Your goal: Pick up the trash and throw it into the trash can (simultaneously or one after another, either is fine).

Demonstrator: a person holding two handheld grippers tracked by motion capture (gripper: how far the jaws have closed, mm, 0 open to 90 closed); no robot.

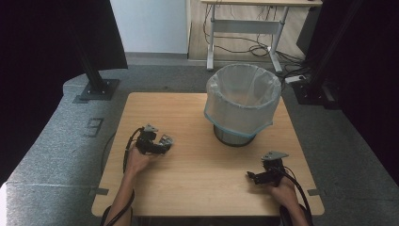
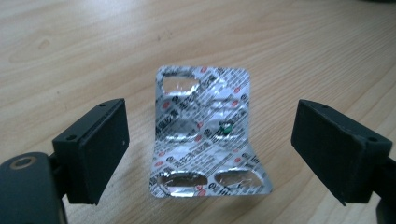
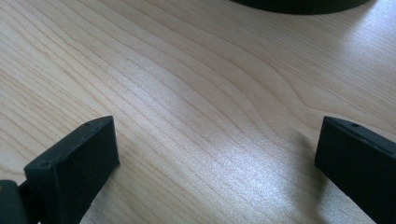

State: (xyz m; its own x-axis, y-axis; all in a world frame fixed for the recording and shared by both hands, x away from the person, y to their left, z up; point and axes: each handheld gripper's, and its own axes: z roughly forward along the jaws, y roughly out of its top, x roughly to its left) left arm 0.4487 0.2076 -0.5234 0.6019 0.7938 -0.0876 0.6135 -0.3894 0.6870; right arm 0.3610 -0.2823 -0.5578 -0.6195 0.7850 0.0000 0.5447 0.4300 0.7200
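A silver foil blister pack (image 2: 203, 133), bent so its far half stands up, lies on the wooden table (image 1: 197, 169); some of its pockets are torn open. My left gripper (image 2: 212, 123) is held low over it with one jaw on each side, and neither pad touches the foil. In the high view my left gripper (image 1: 157, 143) is at the table's left, with the blister pack (image 1: 166, 139) at its tips. My right gripper (image 1: 256, 177) rests near the front right edge. Its jaws (image 3: 217, 140) are open over bare wood with nothing between them.
A round bin (image 1: 242, 101) lined with a translucent bag stands at the back right of the table; its dark base (image 3: 299, 3) is at the top of the right gripper view. Grey carpet, black stands and a desk lie beyond the table.
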